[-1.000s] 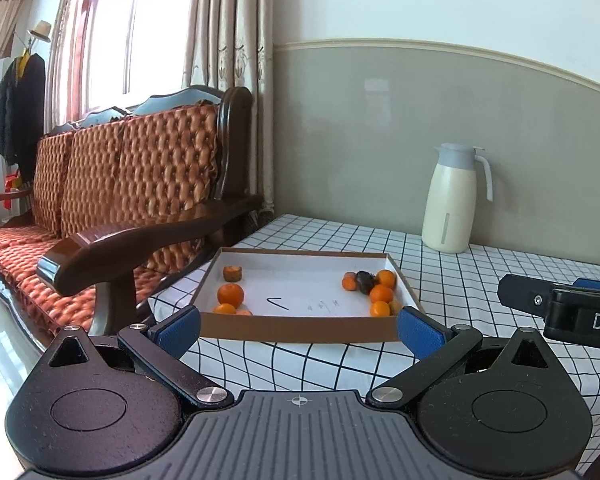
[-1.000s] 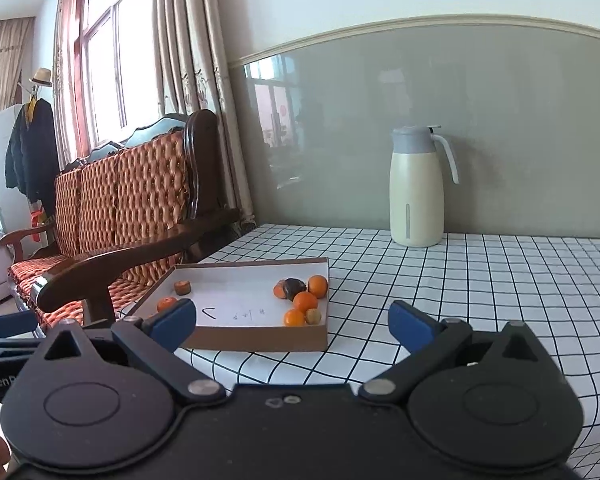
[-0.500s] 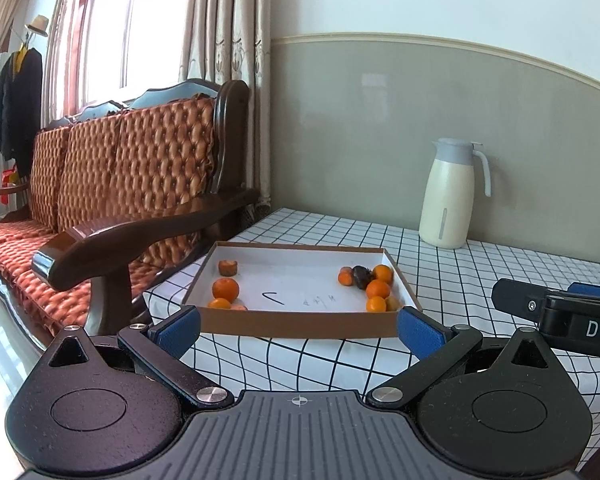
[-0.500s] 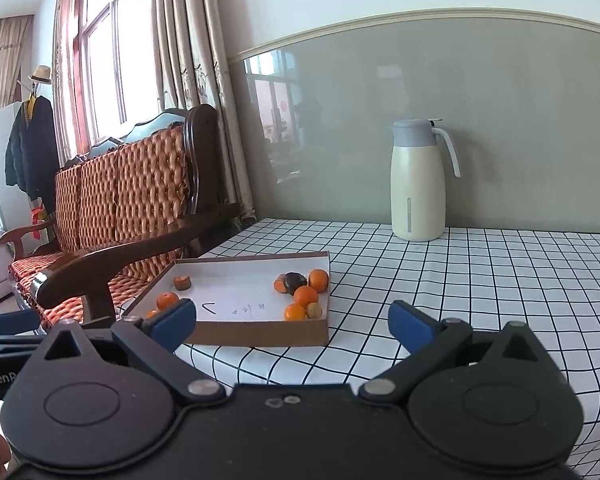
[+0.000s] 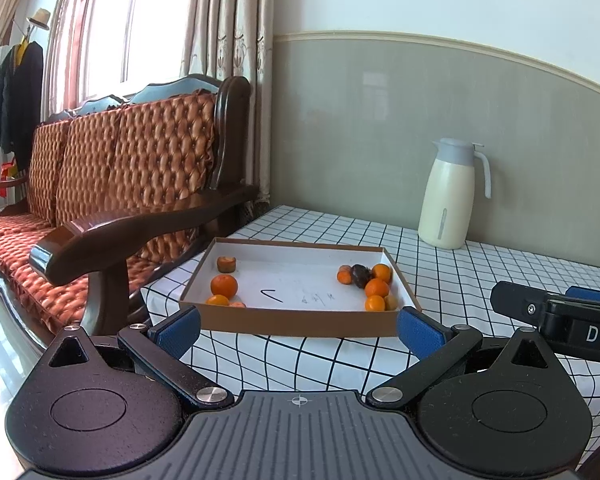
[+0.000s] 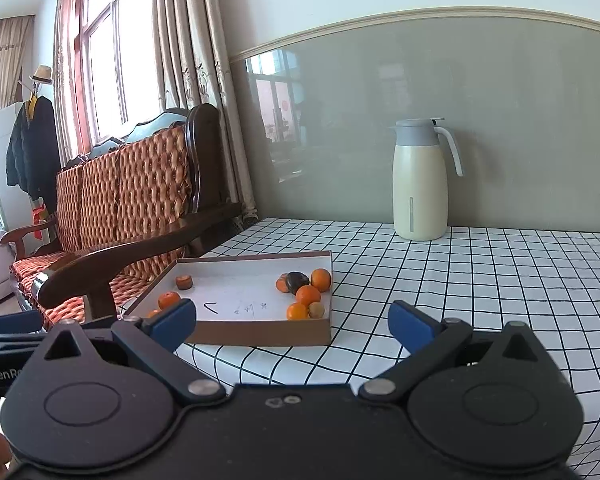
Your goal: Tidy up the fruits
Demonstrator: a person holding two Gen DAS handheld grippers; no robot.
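A shallow brown cardboard box [image 5: 300, 322] [image 6: 260, 336] with a white floor sits near the left corner of the checked table. In its right end lie several small oranges [image 5: 376, 288] [image 6: 308, 294] around one dark rotten fruit [image 5: 360, 274] [image 6: 298, 279]. Its left end holds a few more oranges [image 5: 224, 284] [image 6: 169, 300] and a brownish one [image 5: 226, 264] [image 6: 183, 282]. My left gripper [image 5: 299, 330] hovers open just short of the box's near wall, holding nothing. My right gripper [image 6: 292, 322] is open and empty too, in front of the box's right corner. The right gripper's side [image 5: 560, 316] shows in the left wrist view.
A cream thermos jug [image 5: 450, 196] [image 6: 420, 180] stands at the back of the table by the grey wall. A wooden sofa [image 5: 112, 208] [image 6: 120, 216] with orange cushions stands left of the table, its armrest close to the box. The black-and-white checked tablecloth [image 6: 480, 280] stretches to the right.
Both grippers have come a little closer to the table and risen slightly, so the box looks larger and more of its floor shows. Both have stayed open.
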